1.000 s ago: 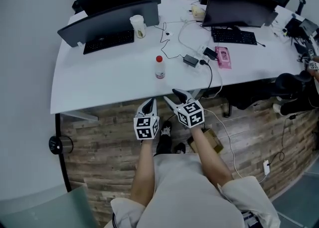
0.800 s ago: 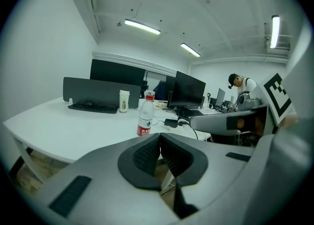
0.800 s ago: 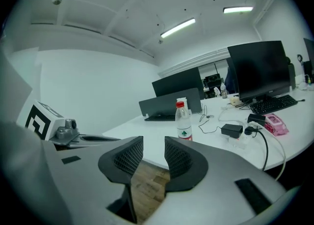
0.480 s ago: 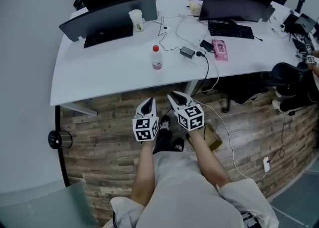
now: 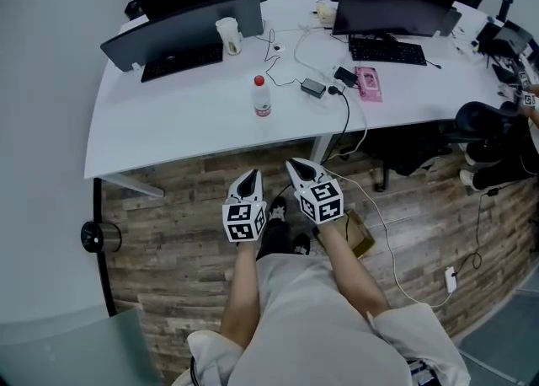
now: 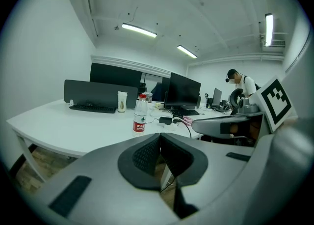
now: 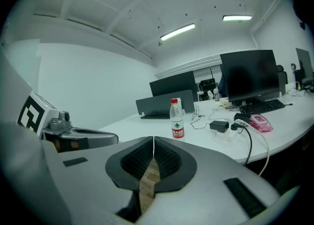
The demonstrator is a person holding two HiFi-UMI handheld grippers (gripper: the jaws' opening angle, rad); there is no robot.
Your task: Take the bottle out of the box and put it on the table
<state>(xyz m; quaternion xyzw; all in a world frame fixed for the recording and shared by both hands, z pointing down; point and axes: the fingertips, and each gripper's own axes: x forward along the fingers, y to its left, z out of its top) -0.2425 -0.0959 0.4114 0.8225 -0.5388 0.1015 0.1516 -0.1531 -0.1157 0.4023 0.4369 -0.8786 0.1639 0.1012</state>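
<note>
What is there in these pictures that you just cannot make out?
Box on the floor, head view: partly behind the person's right arm; its inside does not show.
Bottle label, all views: print too small to read.
Pink thing on the table, head view: too small to identify.

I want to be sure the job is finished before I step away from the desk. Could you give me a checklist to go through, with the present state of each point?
1. Bottle stands upright on the table: ok.
2. Bottle is away from the table edge and apart from the power adapter: ok.
3. Left gripper is shut, nothing between its jaws: ok.
4. Right gripper jaws have just closed, nothing between them: ok.
5. Both grippers are off the table, over the floor: ok.
6. Cardboard box on the floor is empty: cannot tell.
</note>
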